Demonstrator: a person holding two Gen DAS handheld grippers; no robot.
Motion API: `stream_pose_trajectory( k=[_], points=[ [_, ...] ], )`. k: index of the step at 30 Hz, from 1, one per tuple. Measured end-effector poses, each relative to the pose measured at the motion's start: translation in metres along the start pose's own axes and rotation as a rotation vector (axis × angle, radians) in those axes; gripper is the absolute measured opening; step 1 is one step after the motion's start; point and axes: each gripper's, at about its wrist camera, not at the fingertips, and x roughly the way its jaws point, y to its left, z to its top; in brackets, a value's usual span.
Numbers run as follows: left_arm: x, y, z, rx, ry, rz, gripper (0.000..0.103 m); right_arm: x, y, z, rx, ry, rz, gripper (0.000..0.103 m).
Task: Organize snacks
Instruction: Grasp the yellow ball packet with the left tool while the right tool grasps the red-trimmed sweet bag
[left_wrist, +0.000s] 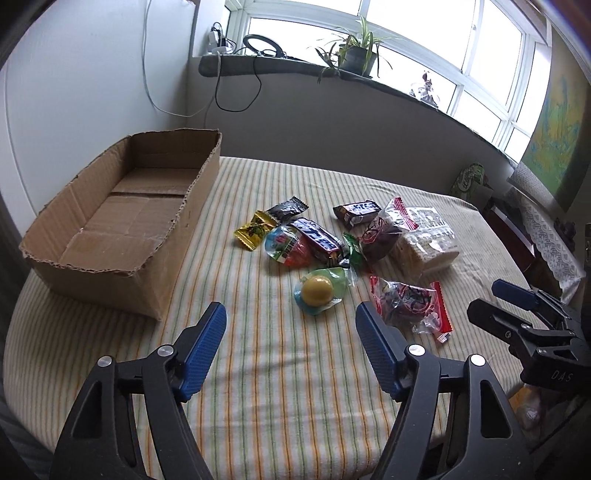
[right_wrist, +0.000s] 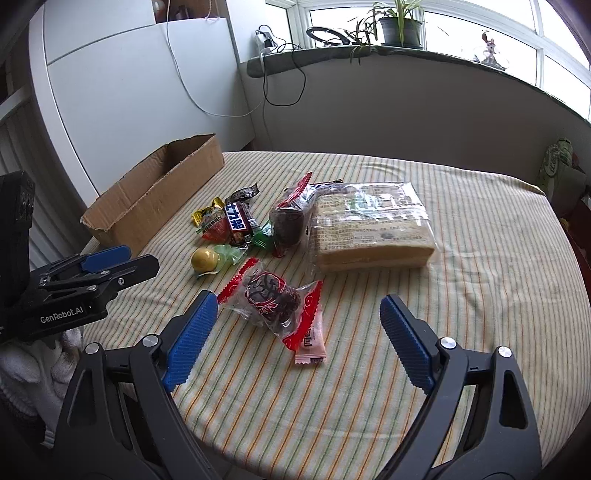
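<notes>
Right wrist view: right hand-held gripper (right_wrist: 297, 314) released, bare striped cloth (right_wrist: 480, 258) toward the table's rounded right edge

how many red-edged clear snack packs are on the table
2. One red-edged pack lies nearest the tools; the other sits farther back, against the big cake pack. Others may hide in the pile.
</notes>
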Motion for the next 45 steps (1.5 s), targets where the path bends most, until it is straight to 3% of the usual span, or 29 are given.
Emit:
stream_pose_trajectory(
  k=[8,11,20,27,35,37,45],
  points=[
    [0.036,0.001,0.013,0.029,0.054,-0.008,0.063,0.035,0.006,0.015,-0.109,0.071,0.057,0.091],
    [0.048,-0.003,0.015,0.041,0.076,-0.026,0.057,0.046,0.008,0.016,-0.130,0.102,0.073,0.081],
    [0.068,-0.005,0.017,0.047,0.113,-0.045,0.048,0.072,0.015,0.014,-0.179,0.157,0.102,0.080],
    [0.068,-0.004,0.017,0.052,0.117,-0.070,0.032,0.079,0.023,0.010,-0.207,0.190,0.134,0.062],
    [0.069,-0.010,0.014,0.079,0.104,-0.070,0.031,0.073,0.023,0.008,-0.185,0.183,0.142,0.049],
    [0.068,-0.009,0.014,0.075,0.099,-0.070,0.031,0.070,0.021,0.008,-0.171,0.174,0.140,0.039],
    [0.062,-0.006,0.013,0.061,0.082,-0.076,0.031,0.061,0.019,0.012,-0.136,0.149,0.122,0.038]
  ],
)
